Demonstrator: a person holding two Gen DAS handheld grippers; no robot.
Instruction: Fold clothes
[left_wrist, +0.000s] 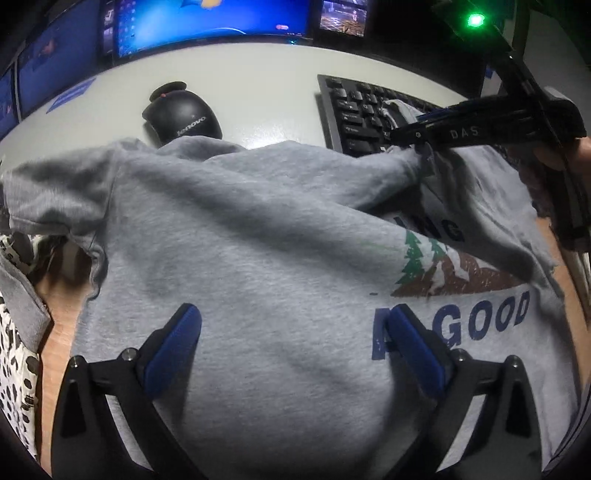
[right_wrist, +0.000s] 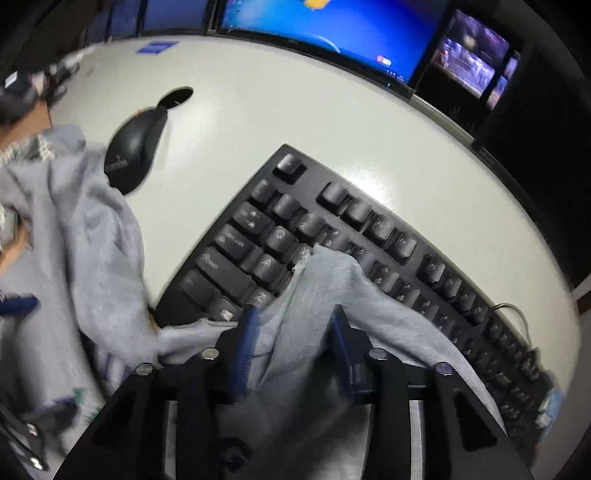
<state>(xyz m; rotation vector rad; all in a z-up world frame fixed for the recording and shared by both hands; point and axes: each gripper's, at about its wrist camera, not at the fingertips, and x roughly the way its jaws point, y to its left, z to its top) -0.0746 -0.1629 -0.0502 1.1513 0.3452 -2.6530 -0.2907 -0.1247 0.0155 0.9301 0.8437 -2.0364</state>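
Your left gripper (left_wrist: 293, 345) hovers with its jaws spread wide and empty just above the grey T-shirt (left_wrist: 240, 258), which lies spread across the desk (left_wrist: 258, 85) in front of you. Your right gripper (right_wrist: 293, 332) is pinched on a fold of that shirt, lifted over the black keyboard (right_wrist: 332, 229). A black mouse (left_wrist: 183, 116) sits just beyond the shirt's far edge.

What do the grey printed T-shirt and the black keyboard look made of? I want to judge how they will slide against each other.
The grey printed T-shirt looks like soft heathered knit, probably a cotton blend: matte, fuzzy, draping in loose folds, with a cracked, worn print. The black keyboard looks like hard moulded plastic, its key tops slightly shiny and catching the light. The right gripper pinches a bunch of the cloth above the keys.
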